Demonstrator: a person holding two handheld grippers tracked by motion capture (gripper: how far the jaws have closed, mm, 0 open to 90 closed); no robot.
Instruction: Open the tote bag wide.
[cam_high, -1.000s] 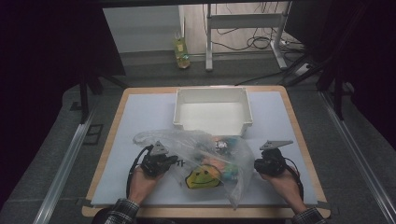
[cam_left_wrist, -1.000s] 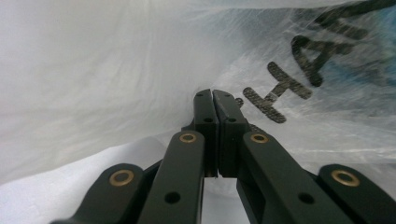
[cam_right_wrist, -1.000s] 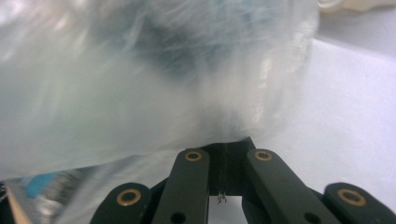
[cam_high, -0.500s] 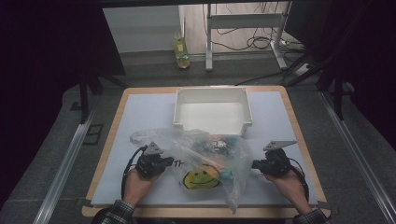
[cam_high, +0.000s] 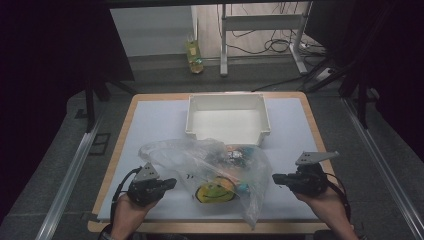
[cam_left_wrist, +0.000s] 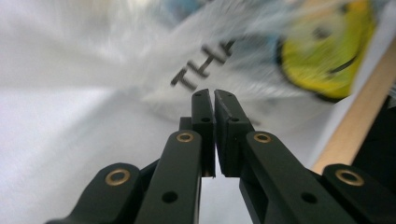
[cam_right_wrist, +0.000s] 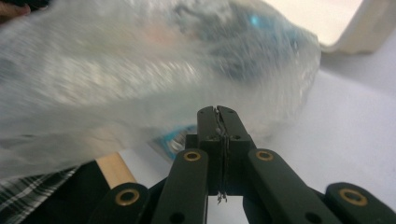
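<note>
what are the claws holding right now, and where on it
Both shut on the clear plastic bag: left claw and right claw each pinch its film at opposite sides.

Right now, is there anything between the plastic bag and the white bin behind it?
Nothing visible stands in the way. The plastic bag reaches almost to the near wall of the white bin, with only a narrow strip of bare mat between them.

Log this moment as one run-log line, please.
left gripper: shut, nothing visibly held | right gripper: shut on plastic bag | white bin: behind bag
</note>
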